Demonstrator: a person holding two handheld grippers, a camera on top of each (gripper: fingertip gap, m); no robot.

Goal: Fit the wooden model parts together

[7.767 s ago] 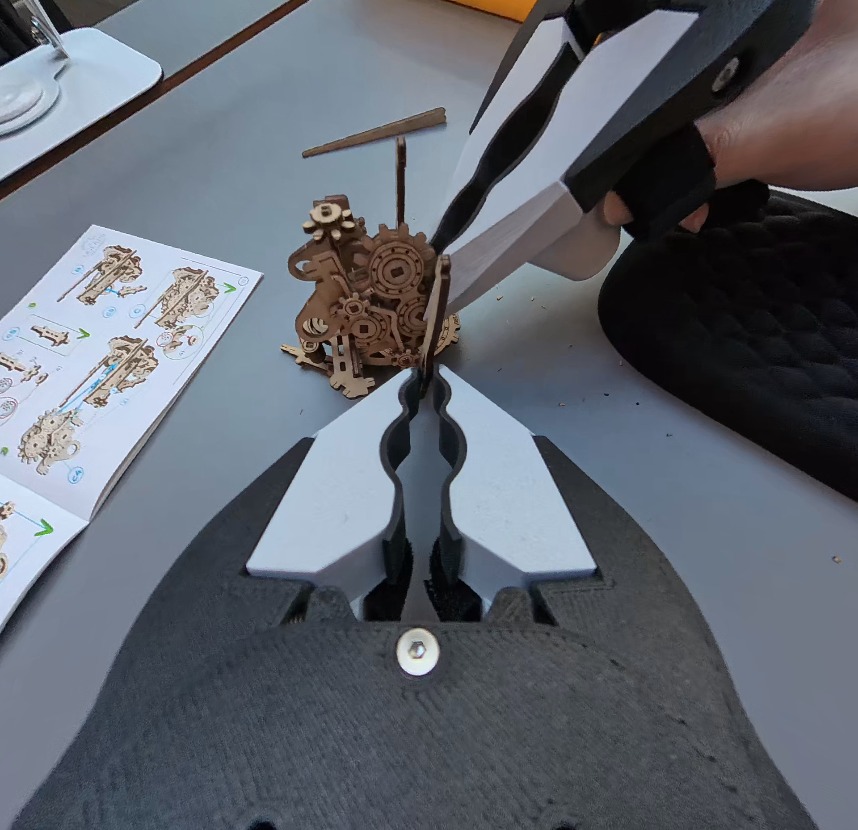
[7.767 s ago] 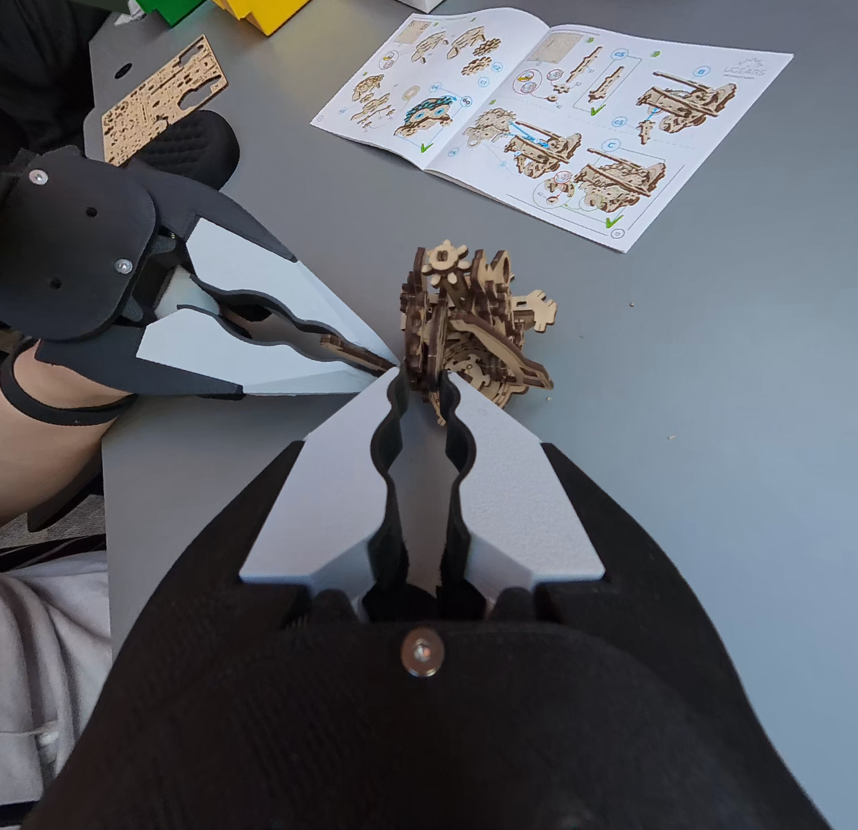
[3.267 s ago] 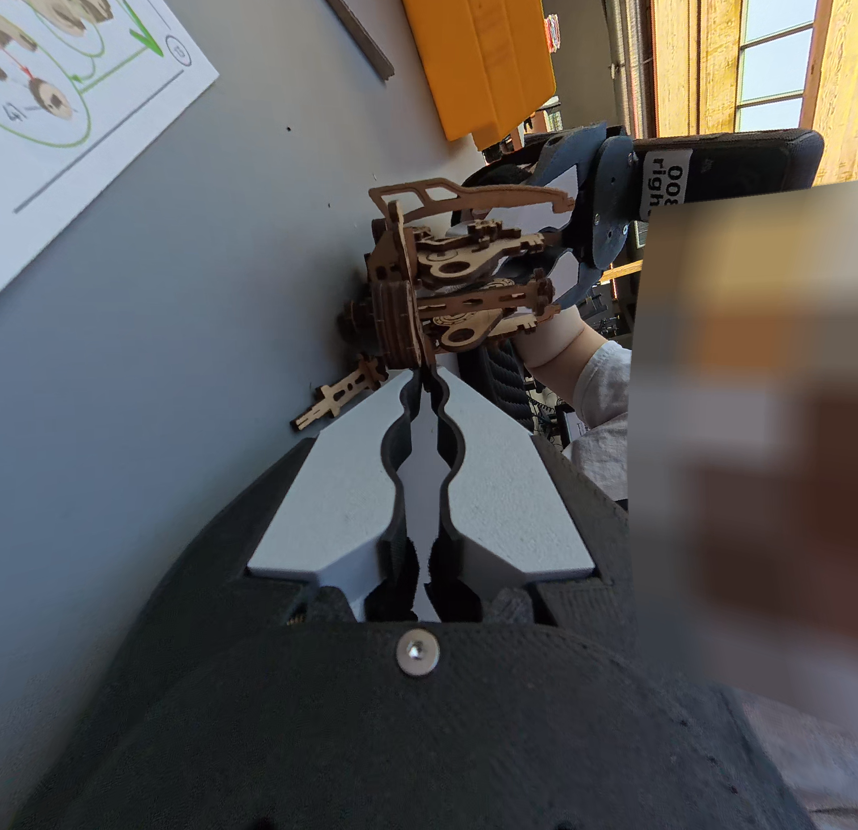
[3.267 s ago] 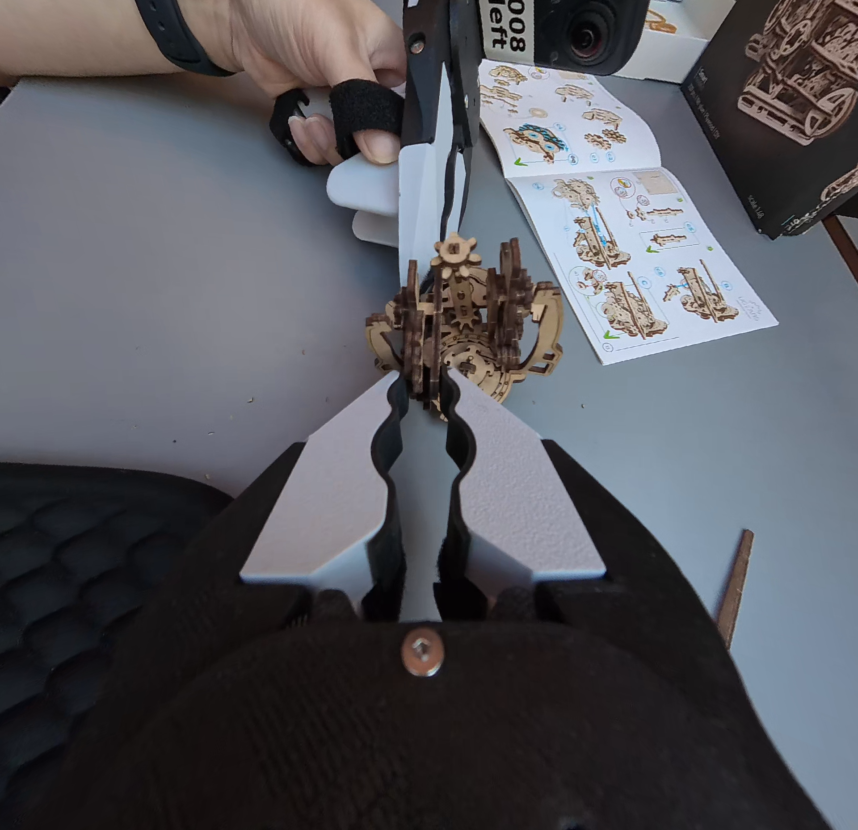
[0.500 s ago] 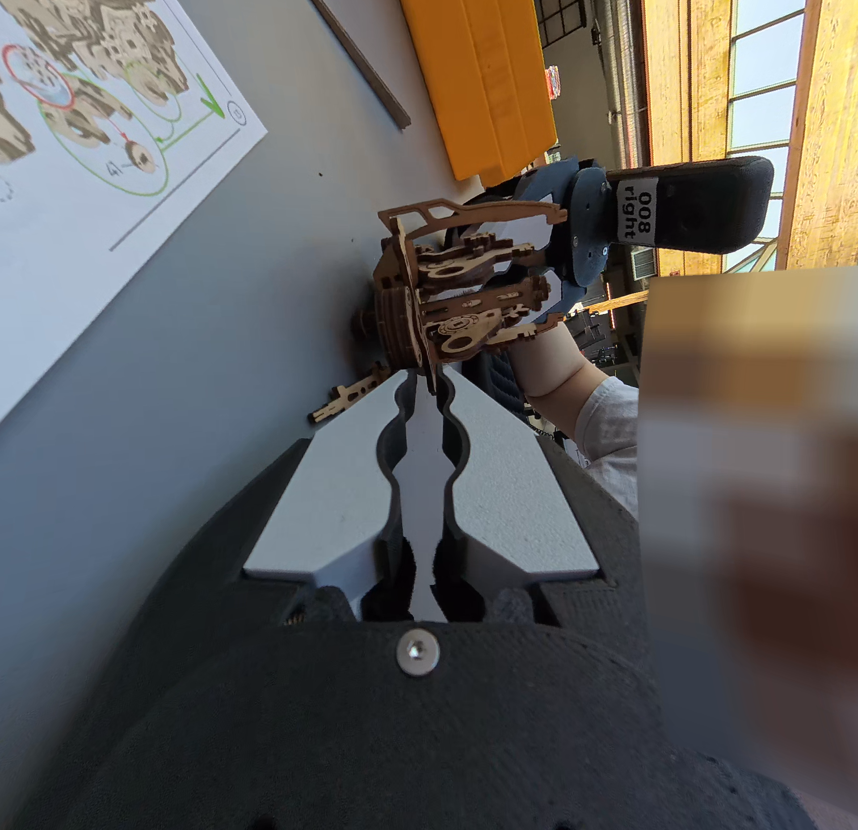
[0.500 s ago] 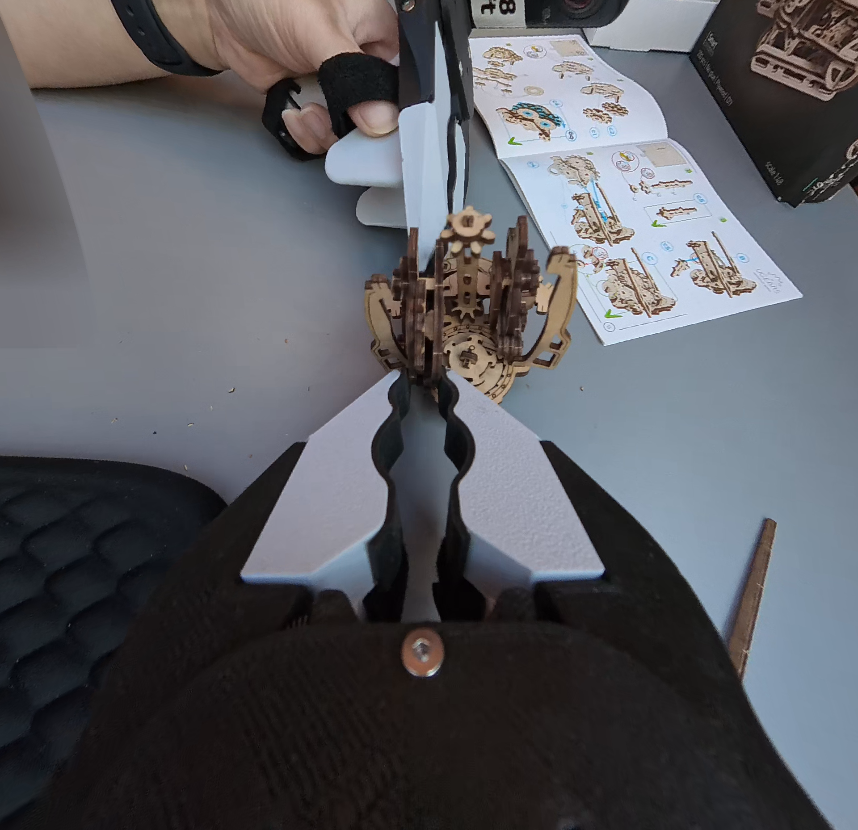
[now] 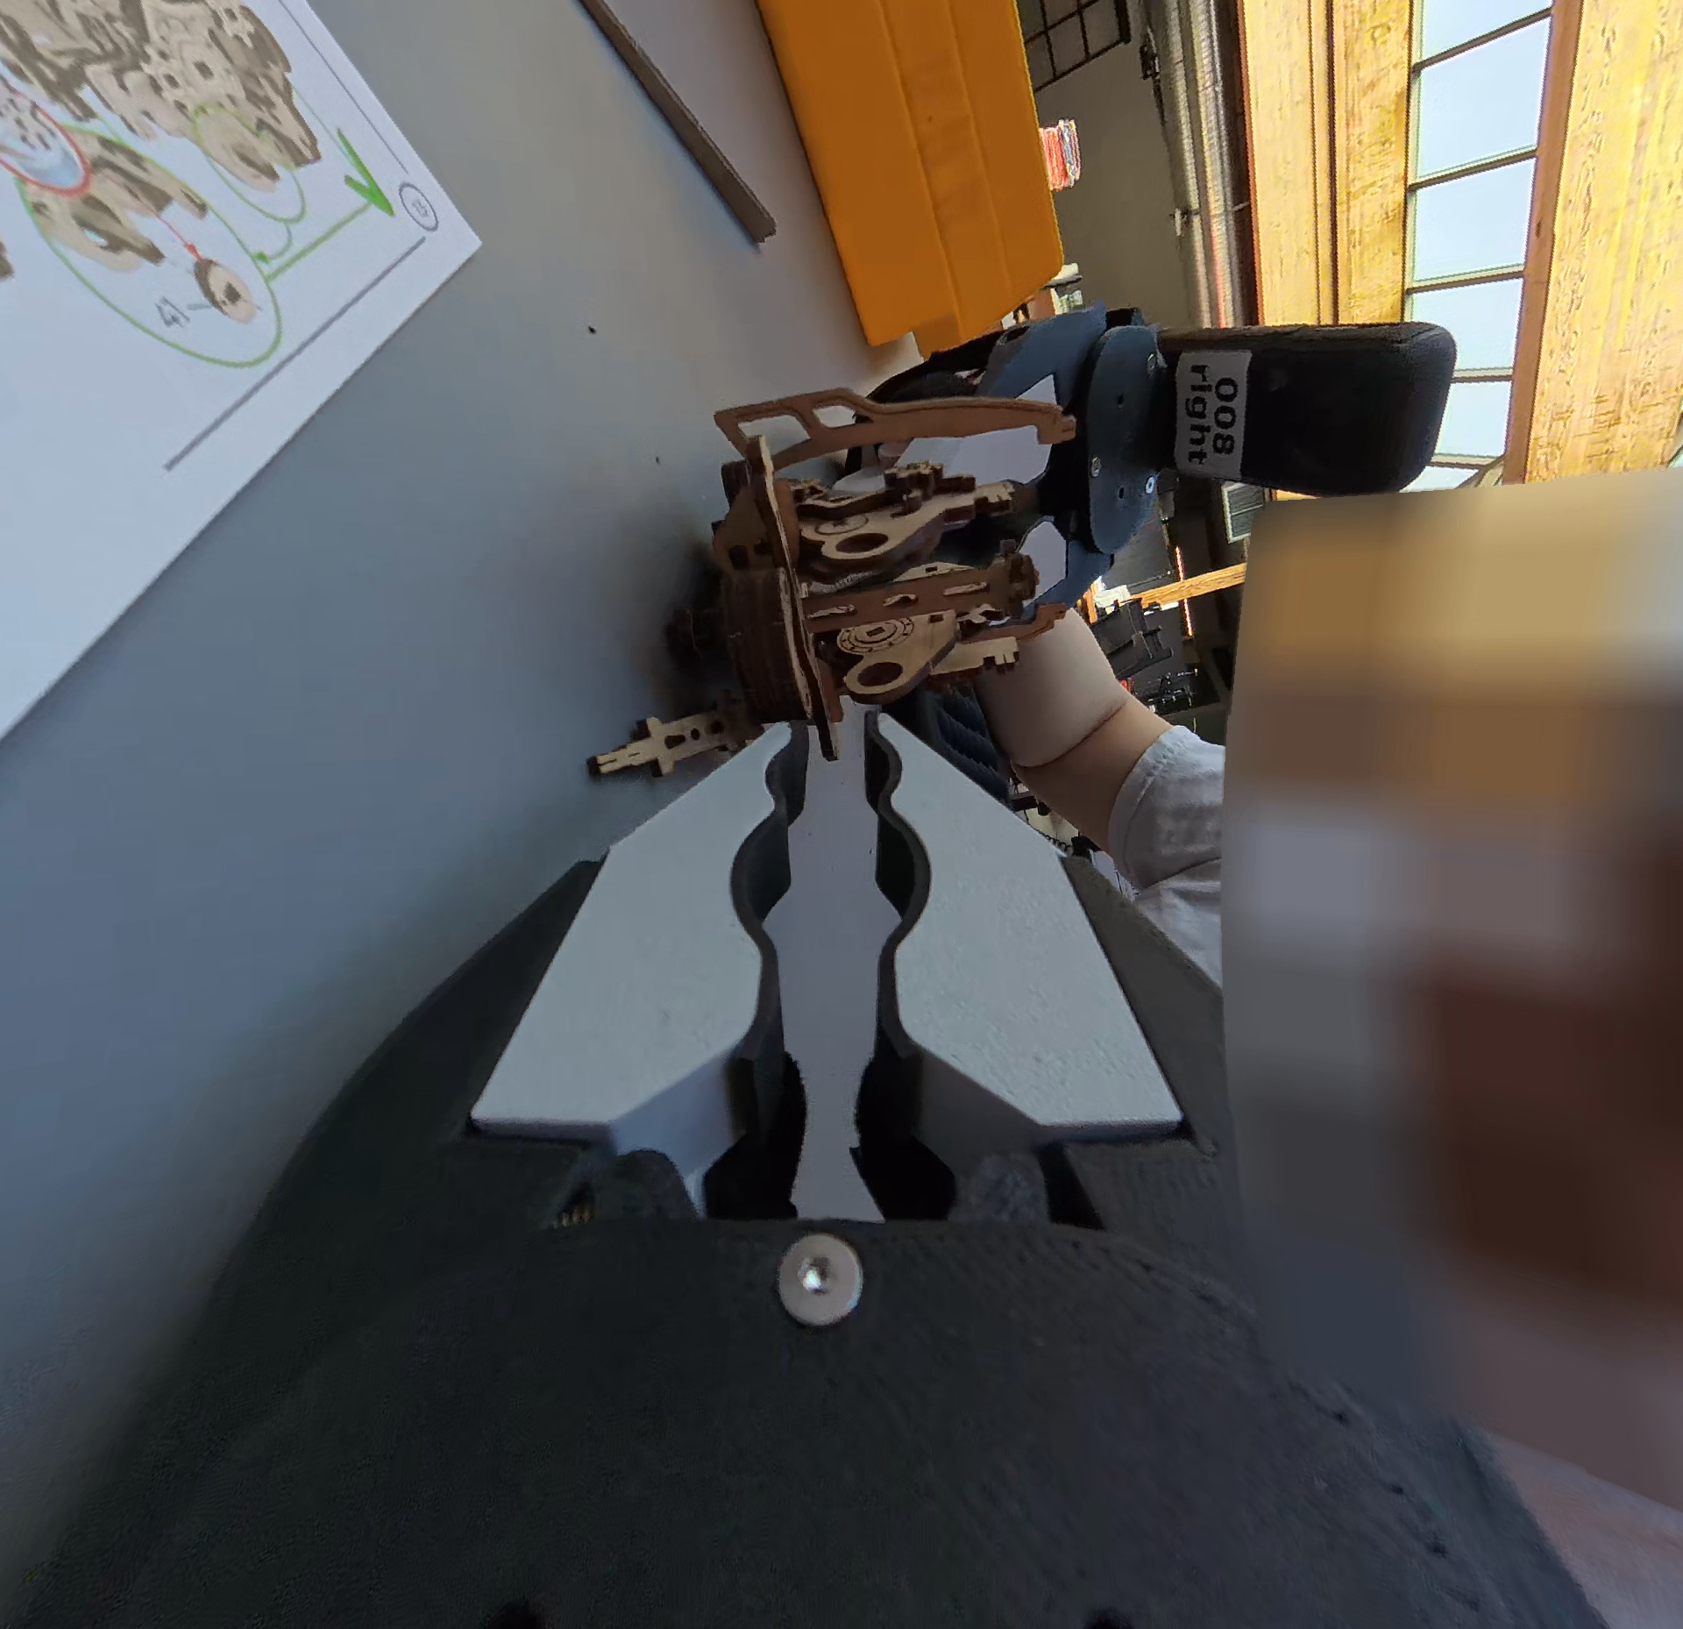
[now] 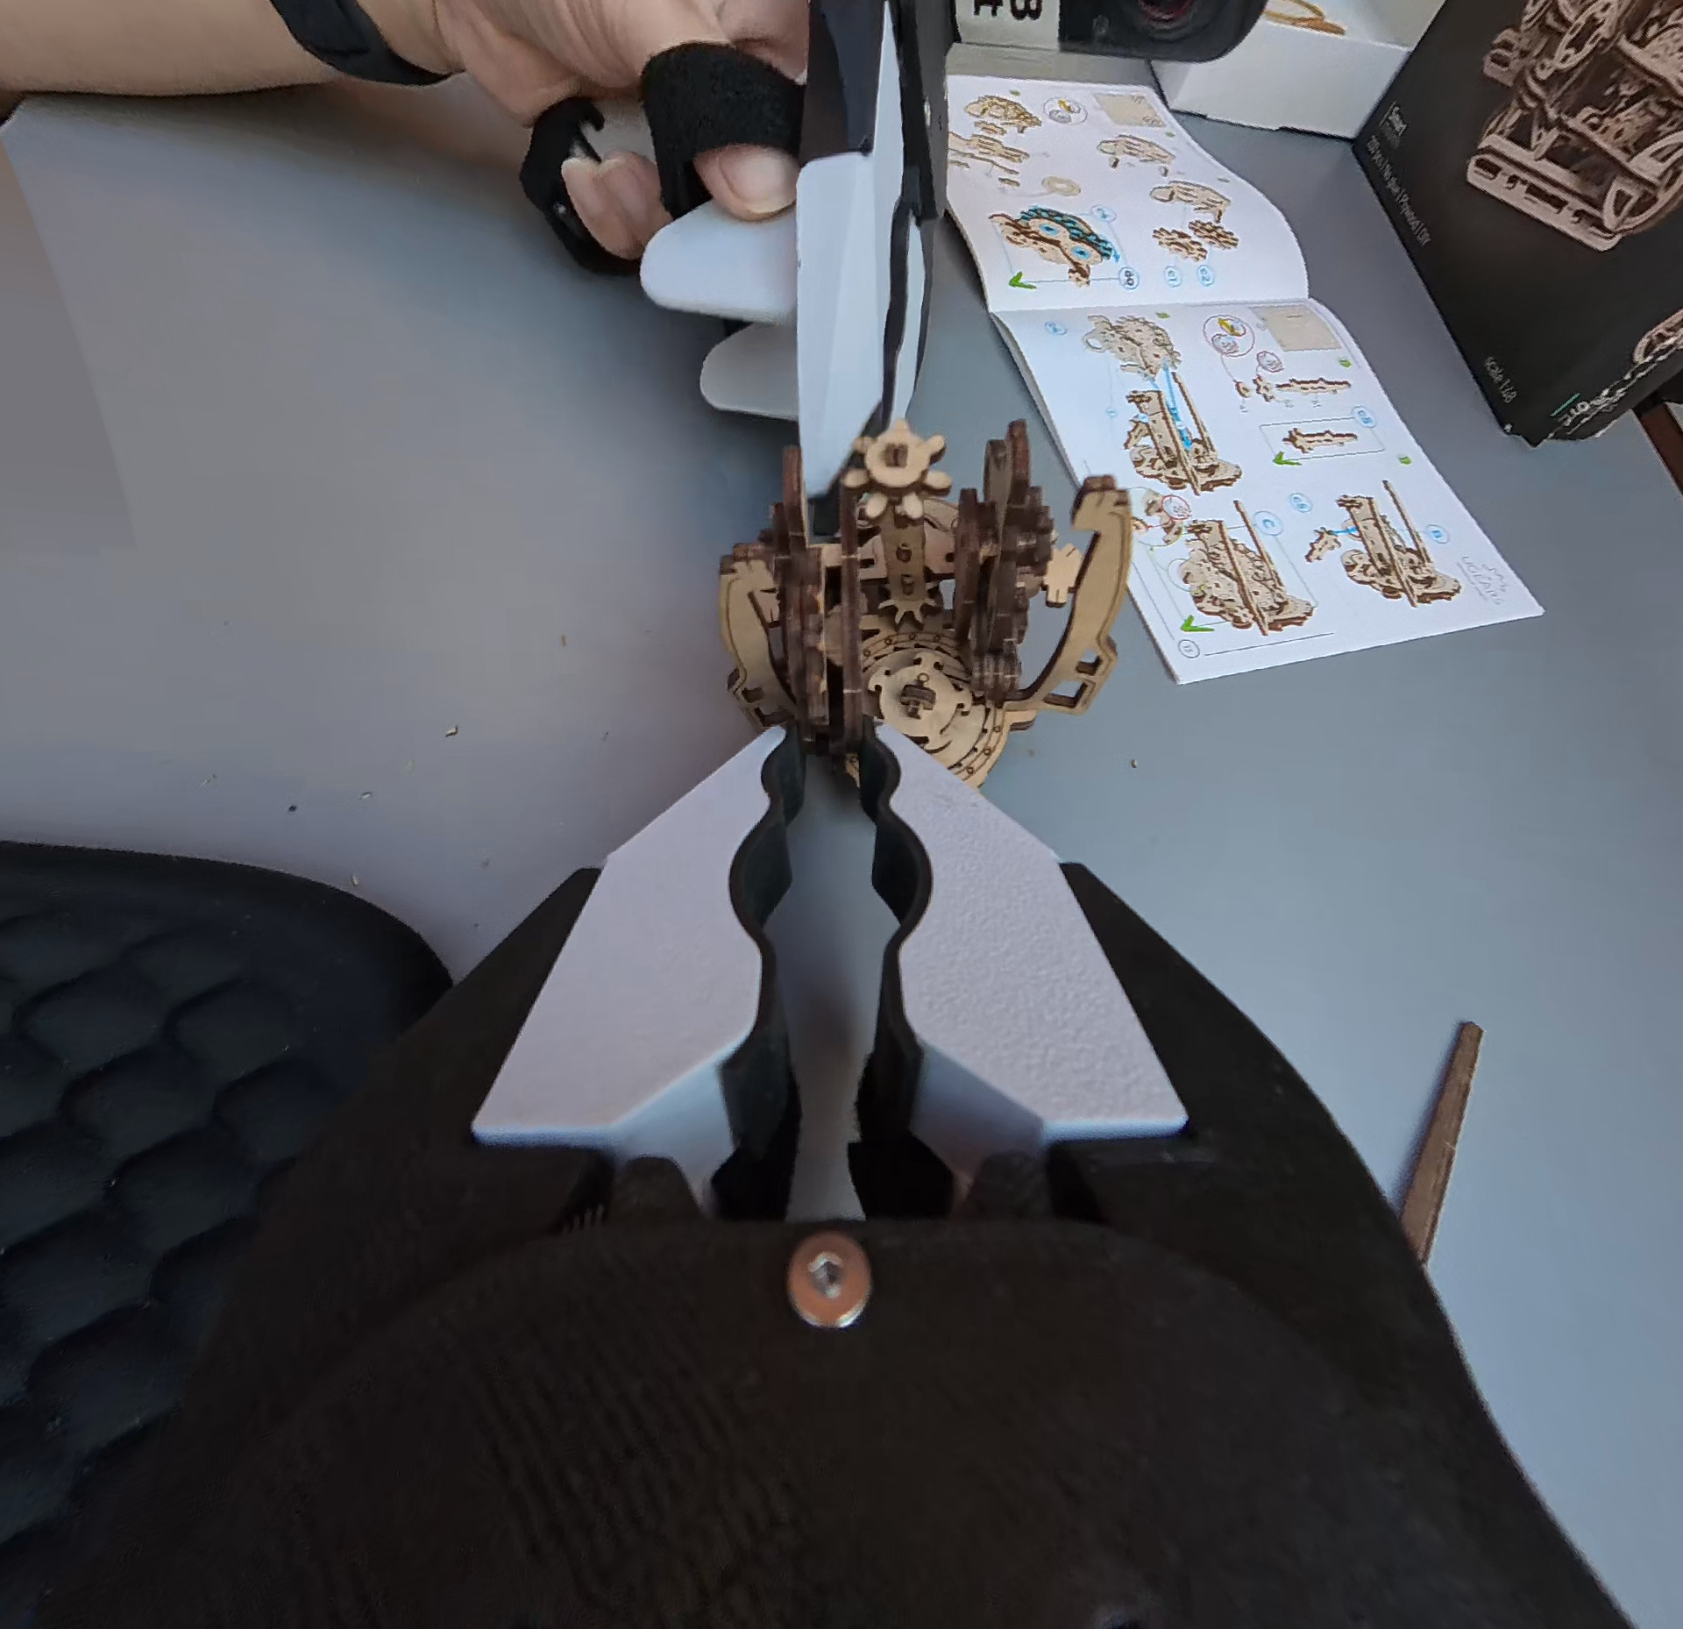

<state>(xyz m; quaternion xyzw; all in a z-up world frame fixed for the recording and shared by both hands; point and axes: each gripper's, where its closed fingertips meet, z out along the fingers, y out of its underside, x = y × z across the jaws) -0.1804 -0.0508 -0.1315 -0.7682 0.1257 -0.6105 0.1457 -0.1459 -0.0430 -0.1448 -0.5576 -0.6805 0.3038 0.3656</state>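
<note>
My right tongs [image 8: 831,747] pinch a plate edge of the model [image 8: 920,611], which stands on the grey bench [image 8: 364,538]. My left tongs [image 7: 831,734] (coming from the far side) close on another thin plate. Booklet [image 8: 1275,456] lies open behind; a wood strip [image 8: 1443,1139] lies right.

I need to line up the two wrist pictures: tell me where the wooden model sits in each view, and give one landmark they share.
Left wrist view: the wooden model sits just above centre, at the left gripper fingertips, turned sideways.
Right wrist view: the wooden model sits just above centre, upright on the grey table, at the right gripper fingertips.
Shared landmark: the open instruction booklet.
</note>
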